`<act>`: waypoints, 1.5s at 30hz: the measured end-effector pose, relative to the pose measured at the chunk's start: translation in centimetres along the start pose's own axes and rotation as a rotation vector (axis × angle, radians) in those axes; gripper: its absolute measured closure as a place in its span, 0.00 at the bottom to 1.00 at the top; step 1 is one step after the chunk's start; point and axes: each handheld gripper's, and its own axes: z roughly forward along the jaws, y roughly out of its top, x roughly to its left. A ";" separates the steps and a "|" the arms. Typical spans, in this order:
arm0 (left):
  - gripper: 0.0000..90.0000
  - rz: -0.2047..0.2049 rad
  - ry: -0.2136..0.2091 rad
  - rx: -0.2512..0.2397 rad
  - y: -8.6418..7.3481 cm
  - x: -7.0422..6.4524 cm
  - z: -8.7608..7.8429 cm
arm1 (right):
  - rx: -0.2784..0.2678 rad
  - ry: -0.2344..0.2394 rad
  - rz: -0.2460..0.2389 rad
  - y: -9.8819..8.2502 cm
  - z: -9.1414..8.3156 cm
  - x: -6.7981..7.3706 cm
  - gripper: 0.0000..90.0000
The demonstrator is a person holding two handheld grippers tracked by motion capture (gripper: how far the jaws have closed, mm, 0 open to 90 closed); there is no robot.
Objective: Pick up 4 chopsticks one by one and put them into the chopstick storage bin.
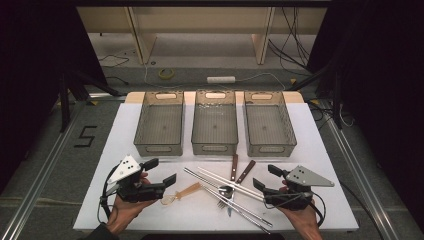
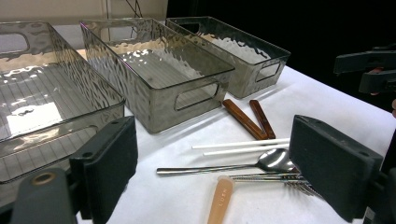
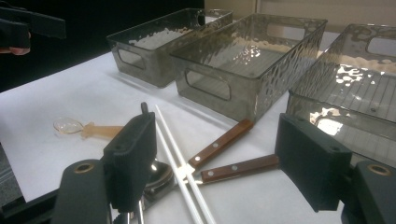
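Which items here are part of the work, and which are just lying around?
In the job: three bins, white chopsticks, wood-handled knives, spoon, fork, plastic spoon, both grippers, left and right, open.

Lying about: tape roll, white tube, floor cables.

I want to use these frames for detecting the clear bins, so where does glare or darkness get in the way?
High view: evenly lit white table, surroundings nearly black, the three bins dim and low in contrast. Left gripper view: bright reflection patches on the nearest bin, black background at right. Right gripper view: white glints on the nearest bin; the close tool jaws look slightly soft.
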 end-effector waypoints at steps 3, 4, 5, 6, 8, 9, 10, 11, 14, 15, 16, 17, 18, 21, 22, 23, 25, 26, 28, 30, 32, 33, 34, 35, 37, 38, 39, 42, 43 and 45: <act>0.17 -0.001 -0.003 0.003 0.0 0.0 0.0 | 0.013 0.011 -0.001 0.1 0.0 -0.1 0.35; 0.17 -0.001 -0.003 0.004 0.0 0.0 0.1 | 0.017 0.012 0.000 0.2 0.0 -0.1 0.35; 0.17 -0.001 -0.003 0.003 0.0 0.0 0.1 | 0.020 0.014 0.000 0.2 0.0 -0.1 0.35; 0.17 0.000 -0.004 0.003 0.0 0.0 0.1 | 0.024 0.017 -0.003 0.3 0.0 -0.1 0.35; 0.17 0.000 -0.003 0.001 0.0 -0.1 0.1 | 0.033 0.023 0.001 0.4 0.0 -0.1 0.35; 0.17 0.000 -0.004 0.003 0.0 0.0 0.1 | 0.040 0.026 -0.003 0.5 0.0 -0.2 0.35; 0.17 0.000 -0.004 0.003 0.0 0.0 0.1 | 0.048 0.026 -0.004 0.5 0.1 -0.1 0.35; 0.17 -0.001 -0.004 0.003 0.0 0.0 0.1 | 0.048 0.026 -0.004 0.5 0.1 -0.1 0.35; 0.17 -0.001 -0.004 0.004 0.0 0.0 0.1 | 0.100 0.046 -0.031 1.0 0.3 -0.1 0.35; 0.17 -0.002 -0.003 0.004 0.0 0.0 0.1 | 0.110 0.051 -0.031 1.1 0.3 0.0 0.36; 0.17 -0.001 -0.003 0.006 0.0 -0.1 0.1 | 0.110 0.051 -0.031 1.1 0.3 0.0 0.36; 0.17 -0.001 -0.004 0.006 0.0 -0.1 0.1 | 0.129 0.061 -0.039 1.3 0.4 0.1 0.37; 0.17 0.000 -0.004 0.005 0.0 -0.1 0.1 | 0.175 0.081 -0.063 1.7 0.6 0.2 0.37; 0.17 0.004 -0.004 0.007 0.0 0.0 0.1 | 0.270 0.117 -0.096 2.1 1.2 0.4 0.38; 0.17 0.004 -0.003 0.008 0.0 0.0 0.1 | 0.310 0.133 -0.114 2.1 1.5 0.5 0.38; 0.17 0.005 -0.004 0.010 0.0 0.0 0.1 | 0.310 0.133 -0.114 2.1 1.5 0.5 0.38; 0.17 0.004 -0.003 0.012 0.0 0.0 0.2 | 0.409 0.152 -0.155 2.1 2.2 1.0 0.41; 0.17 0.005 -0.003 0.013 0.0 -0.1 0.2 | 0.445 0.160 -0.166 2.1 2.5 1.2 0.42; 0.17 0.005 -0.002 0.015 0.0 -0.1 0.2 | 0.518 0.182 -0.182 2.0 3.1 1.5 0.45; 0.17 0.005 -0.002 0.015 0.0 -0.1 0.3 | 0.571 0.197 -0.190 1.8 3.6 1.8 0.49; 0.17 0.007 -0.003 0.015 0.0 -0.1 0.3 | 0.603 0.204 -0.200 1.7 3.9 2.0 0.51; 0.17 0.007 -0.003 0.016 0.0 -0.1 0.3 | 0.649 0.206 -0.220 1.4 4.4 2.4 0.56; 0.17 0.006 -0.003 0.016 0.0 -0.1 0.3 | 0.649 0.206 -0.220 1.4 4.4 2.4 0.56; 0.17 0.008 -0.003 0.016 0.0 -0.1 0.3 | 0.689 0.216 -0.223 1.2 4.8 2.6 0.58; 0.17 0.007 -0.003 0.016 0.0 -0.1 0.2 | 0.716 0.216 -0.222 1.0 5.1 2.7 0.59; 0.17 0.009 -0.003 0.018 0.0 -0.1 0.2 | 0.752 0.218 -0.221 0.6 5.5 2.8 0.63; 0.17 0.010 -0.002 0.017 0.0 -0.1 0.2 | 0.765 0.221 -0.228 0.4 5.7 2.8 0.64; 0.17 0.009 -0.005 0.017 0.0 -0.1 0.2 | 0.792 0.215 -0.226 0.1 6.0 3.0 0.66; 0.17 0.010 -0.005 0.020 0.0 -0.1 0.2 | 0.806 0.223 -0.239 -0.2 6.1 3.0 0.69; 0.17 0.013 -0.006 0.020 0.0 -0.2 0.3 | 0.812 0.220 -0.238 -0.4 6.2 3.1 0.71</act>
